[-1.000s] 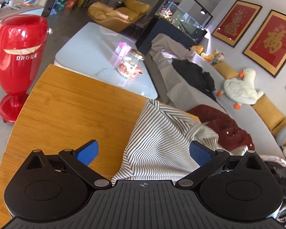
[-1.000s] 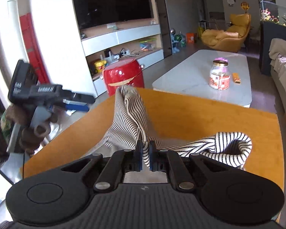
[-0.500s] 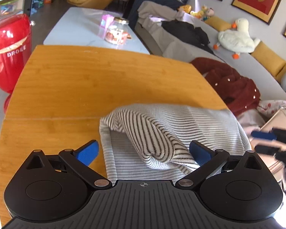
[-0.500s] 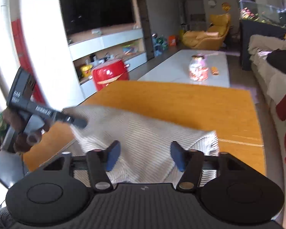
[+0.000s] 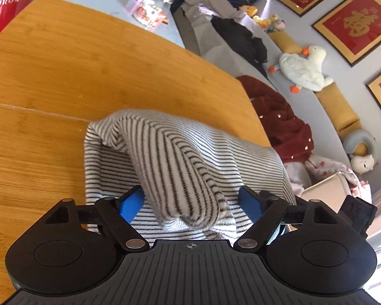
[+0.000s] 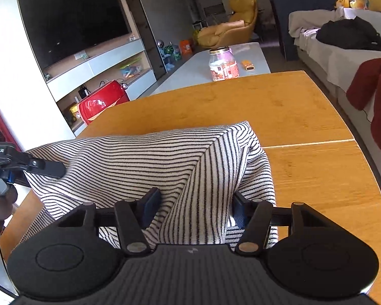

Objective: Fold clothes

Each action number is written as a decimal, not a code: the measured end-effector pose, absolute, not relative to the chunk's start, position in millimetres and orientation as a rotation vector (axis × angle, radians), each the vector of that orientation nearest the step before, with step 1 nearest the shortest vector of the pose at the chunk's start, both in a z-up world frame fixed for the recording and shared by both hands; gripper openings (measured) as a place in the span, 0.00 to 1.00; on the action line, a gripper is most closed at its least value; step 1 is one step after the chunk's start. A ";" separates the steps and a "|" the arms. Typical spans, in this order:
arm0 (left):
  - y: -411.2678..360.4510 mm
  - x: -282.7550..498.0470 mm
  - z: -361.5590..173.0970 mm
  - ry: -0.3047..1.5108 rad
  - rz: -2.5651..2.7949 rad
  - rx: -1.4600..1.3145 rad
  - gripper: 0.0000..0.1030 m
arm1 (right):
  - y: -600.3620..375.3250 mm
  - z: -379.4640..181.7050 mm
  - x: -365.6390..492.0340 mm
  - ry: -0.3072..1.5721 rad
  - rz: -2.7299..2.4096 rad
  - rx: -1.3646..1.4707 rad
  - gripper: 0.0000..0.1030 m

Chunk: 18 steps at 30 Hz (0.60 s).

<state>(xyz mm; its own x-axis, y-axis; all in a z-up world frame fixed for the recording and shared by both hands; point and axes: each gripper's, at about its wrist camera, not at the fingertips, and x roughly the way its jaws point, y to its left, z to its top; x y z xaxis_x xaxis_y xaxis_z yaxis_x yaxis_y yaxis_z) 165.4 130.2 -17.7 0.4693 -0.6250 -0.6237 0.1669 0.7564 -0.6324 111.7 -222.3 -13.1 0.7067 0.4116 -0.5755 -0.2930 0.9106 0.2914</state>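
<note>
a red stool [image 6: 99, 104] stands left of the wooden table [image 6: 304, 111], where a striped sweater [image 6: 144, 162] lies folded over; the left gripper [image 5: 190, 203] and right gripper [image 6: 194, 206], jaws spread, each straddle a raised fold. a red garment [image 5: 284, 124] drapes the sofa.

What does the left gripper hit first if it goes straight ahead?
Likely the raised fold of the striped garment, which already lies between the open left gripper's jaws; beyond it is the table. Depth is uncertain.
</note>
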 end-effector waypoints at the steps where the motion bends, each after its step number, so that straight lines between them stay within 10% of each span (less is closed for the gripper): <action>1: 127.8 171.0 -18.9 0.968 -0.513 -0.540 0.70 | -219.2 -13.6 116.4 0.676 0.396 0.173 0.55; 18: 125.4 218.3 5.7 0.889 -0.364 -0.470 0.41 | -202.1 -11.0 175.4 0.617 0.300 0.137 0.46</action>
<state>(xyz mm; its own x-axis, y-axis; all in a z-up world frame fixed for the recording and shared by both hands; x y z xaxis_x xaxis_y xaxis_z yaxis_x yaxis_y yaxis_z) 218.3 125.4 5.7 0.5807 -0.4884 -0.6513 0.1085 0.8393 -0.5327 175.4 -202.1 -11.0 0.7739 0.3170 -0.5482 -0.2359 0.9477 0.2151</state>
